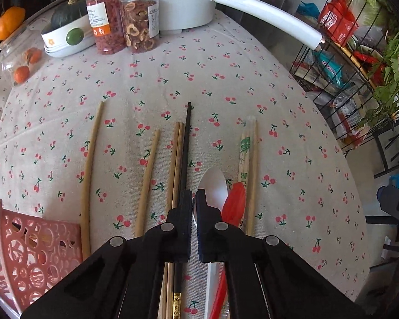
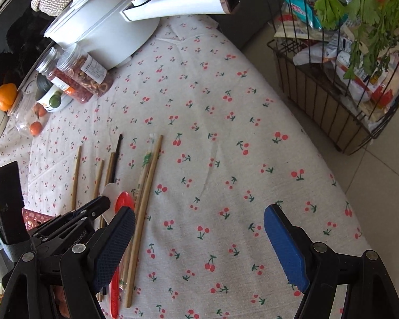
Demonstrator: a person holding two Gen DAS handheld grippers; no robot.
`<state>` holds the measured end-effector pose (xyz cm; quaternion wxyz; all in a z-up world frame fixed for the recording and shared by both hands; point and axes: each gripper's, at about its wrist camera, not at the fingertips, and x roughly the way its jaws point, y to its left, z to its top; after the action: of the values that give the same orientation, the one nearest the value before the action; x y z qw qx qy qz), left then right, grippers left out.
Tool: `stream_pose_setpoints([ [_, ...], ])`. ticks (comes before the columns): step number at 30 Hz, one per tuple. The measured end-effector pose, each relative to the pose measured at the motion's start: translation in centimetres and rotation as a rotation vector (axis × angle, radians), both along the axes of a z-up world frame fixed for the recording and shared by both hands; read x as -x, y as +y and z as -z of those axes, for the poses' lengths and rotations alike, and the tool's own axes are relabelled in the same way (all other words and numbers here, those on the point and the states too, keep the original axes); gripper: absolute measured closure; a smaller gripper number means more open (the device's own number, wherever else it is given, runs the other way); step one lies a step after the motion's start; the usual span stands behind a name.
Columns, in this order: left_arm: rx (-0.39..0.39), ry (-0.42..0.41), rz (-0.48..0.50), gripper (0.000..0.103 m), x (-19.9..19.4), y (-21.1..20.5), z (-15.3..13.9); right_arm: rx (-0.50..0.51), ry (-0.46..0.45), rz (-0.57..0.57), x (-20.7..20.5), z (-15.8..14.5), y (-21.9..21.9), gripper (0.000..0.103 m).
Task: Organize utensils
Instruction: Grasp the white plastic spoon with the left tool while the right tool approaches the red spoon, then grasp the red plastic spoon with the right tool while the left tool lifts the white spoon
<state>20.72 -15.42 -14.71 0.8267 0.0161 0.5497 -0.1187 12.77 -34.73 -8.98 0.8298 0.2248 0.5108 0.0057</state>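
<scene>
Chopsticks (image 1: 147, 179) and spoons (image 1: 212, 186) lie on cherry-print tablecloth (image 1: 226, 79) beside wire rack (image 1: 345, 85)

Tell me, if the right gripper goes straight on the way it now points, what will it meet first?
Probably only the cherry-print tablecloth: the open right gripper has bare cloth between its fingers. The wooden chopsticks lie off beside one finger.
</scene>
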Motion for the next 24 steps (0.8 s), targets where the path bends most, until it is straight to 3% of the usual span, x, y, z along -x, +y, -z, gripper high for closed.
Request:
stream_pose_setpoints([
  [14, 0.016, -0.197, 0.108, 0.102, 8.5, 3.0, -9.5, 0.062, 0.033, -0.086, -1.1, 0.7, 4.3, 0.019],
  [21, 0.034, -0.286, 0.093, 0.102, 11.8, 7.1, -10.8, -0.024, 0.071, -0.143, -2.4, 2.4, 6.6, 0.02],
  [24, 0.036, -0.36, 0.028, 0.102, 12.5, 9.4, -10.5, -0.061, 0.103, -0.169, -3.3, 3.4, 7.9, 0.033],
])
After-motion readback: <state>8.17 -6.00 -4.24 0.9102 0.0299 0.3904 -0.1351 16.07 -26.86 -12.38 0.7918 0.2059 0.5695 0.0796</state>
